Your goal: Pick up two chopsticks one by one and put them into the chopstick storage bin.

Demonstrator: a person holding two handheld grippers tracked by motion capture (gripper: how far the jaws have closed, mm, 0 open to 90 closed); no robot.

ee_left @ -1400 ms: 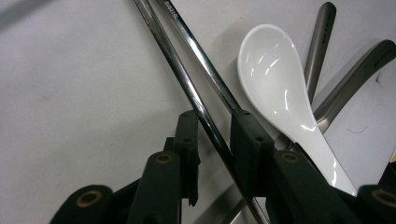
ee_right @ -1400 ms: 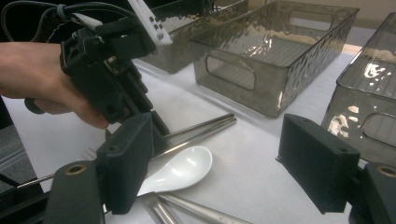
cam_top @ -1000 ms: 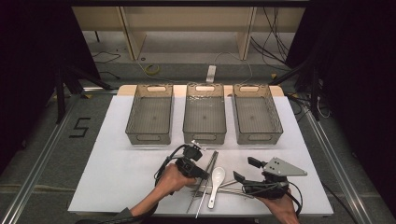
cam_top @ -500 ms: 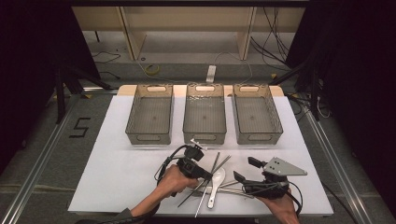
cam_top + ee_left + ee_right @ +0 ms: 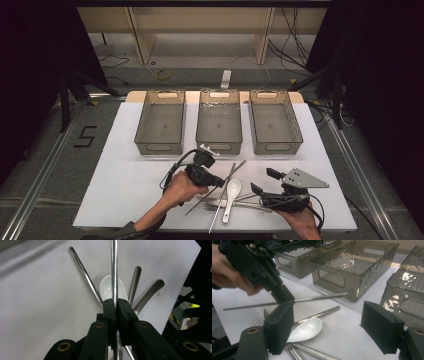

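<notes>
The left gripper has its jaws clamped on a thin, round, polished steel chopstick, pinched partway along its length and held off the bench. In the left gripper view the rod runs straight up between the closed black jaws. The step in hand looks like lifting this one stick clear of the pile and carrying it to a bin. A smooth steel rod this slim could swivel or slide in flat rubbery pads, so the grip wants to stay firm and the rod level, with both long ends kept clear of the other cutlery and of the bin walls.

On the white paper-covered bench, three smoky grey translucent plastic bins with rippled walls and cut-out handles stand in a row: the left bin, the middle bin and the right bin, all empty as far as the high view shows.

Below the held stick lies the rest of the pile: a second steel chopstick, a glossy white ceramic soup spoon with a deep oval bowl, a steel fork with its tines pointing left, and brushed matt steel handles.

The right gripper, carrying its grey plate, rests low at the pile's right side, its jaws wide apart and holding nothing.
</notes>
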